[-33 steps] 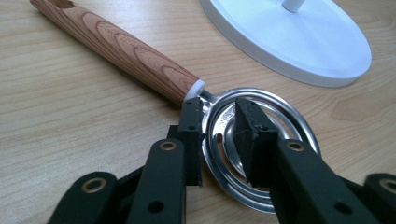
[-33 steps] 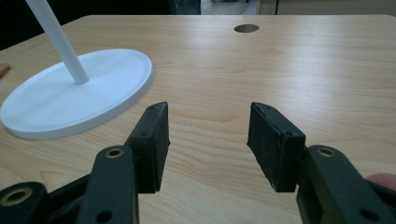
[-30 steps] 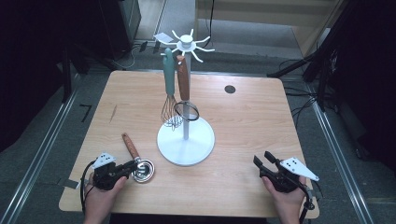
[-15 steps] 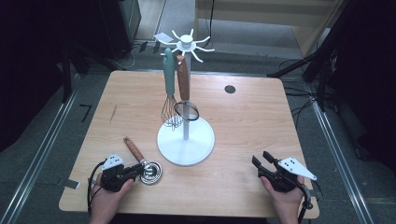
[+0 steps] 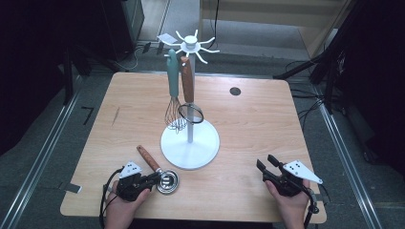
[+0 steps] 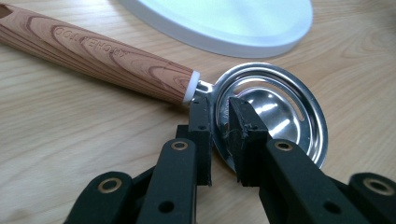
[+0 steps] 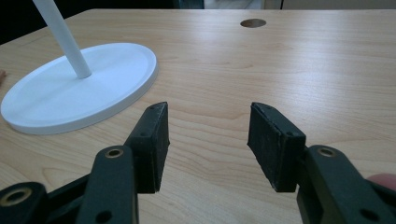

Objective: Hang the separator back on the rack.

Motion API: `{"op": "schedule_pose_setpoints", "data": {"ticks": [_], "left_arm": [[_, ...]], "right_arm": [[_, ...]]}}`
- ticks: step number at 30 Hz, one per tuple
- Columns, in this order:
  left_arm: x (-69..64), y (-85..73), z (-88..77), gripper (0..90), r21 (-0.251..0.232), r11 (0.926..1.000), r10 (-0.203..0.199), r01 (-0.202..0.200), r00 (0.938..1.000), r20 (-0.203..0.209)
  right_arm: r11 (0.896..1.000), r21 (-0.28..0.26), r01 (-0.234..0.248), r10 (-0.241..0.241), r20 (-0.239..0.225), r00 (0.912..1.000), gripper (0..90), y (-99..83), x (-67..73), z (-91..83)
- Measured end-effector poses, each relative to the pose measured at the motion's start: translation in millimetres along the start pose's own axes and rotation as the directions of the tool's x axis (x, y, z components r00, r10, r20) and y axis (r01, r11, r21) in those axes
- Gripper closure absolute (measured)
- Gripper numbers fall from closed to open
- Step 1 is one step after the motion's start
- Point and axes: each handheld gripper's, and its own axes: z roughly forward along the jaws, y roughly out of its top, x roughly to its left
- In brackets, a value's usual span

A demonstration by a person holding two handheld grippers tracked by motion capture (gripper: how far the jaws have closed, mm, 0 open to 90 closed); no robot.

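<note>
Though scuffed, pale wooden table [image 5: 267, 124].

Your left tongs [image 5: 155, 177] are low at the near edge, jaws pinched nearly together. Your right tongs [image 5: 267, 165] rest low, jaws apart and holding nothing.

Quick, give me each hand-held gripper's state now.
Left hand-held gripper: shut on the rim of the wooden-handled steel slotted spoon.
Right hand-held gripper: open, holding nothing.
</note>
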Motion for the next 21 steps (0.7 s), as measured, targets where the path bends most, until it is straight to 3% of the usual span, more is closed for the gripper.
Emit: {"op": "schedule_pose_setpoints", "data": {"ticks": [3,4,5,7,11,14,21], "left_arm": [[-6.1,-0.5,1.3,69.0,-0.005,0.9999,0.009,-0.009,1.0000,-0.003],[-8.1,-0.1,-0.2,60.9,-0.018,0.9998,0.000,-0.001,0.9995,-0.032],[-8.1,-0.1,-0.2,54.4,-0.018,0.9998,0.000,-0.001,0.9995,-0.032],[-6.5,0.1,-1.6,49.4,-0.021,0.9997,-0.014,0.013,0.9986,-0.050],[-6.6,-0.1,-0.7,52.2,-0.004,1.0000,0.001,-0.001,1.0000,0.000],[-13.4,-0.3,3.1,64.5,0.016,0.9996,0.023,-0.023,0.9993,0.028],[-25.2,-1.0,9.5,69.9,0.017,0.9992,0.036,-0.037,0.9986,0.040]], "right_arm": [[1.000,0.002,-0.005,0.005,-0.001,1.0000,49.0,-0.1,0.6,0.5],[1.000,0.001,-0.005,0.005,-0.002,1.0000,49.0,0.0,0.8,0.7],[1.000,0.001,-0.005,0.005,-0.002,1.0000,49.0,0.0,0.8,0.7],[1.000,0.001,0.000,0.000,-0.005,1.0000,49.1,-0.1,1.3,1.4],[1.000,0.005,-0.005,0.005,-0.008,1.0000,49.1,-0.2,2.3,2.0],[1.000,0.004,-0.006,0.006,-0.010,0.9999,49.1,-0.1,2.9,2.9],[1.000,0.006,-0.001,0.001,-0.015,0.9999,49.1,-0.5,3.3,3.9]]}}
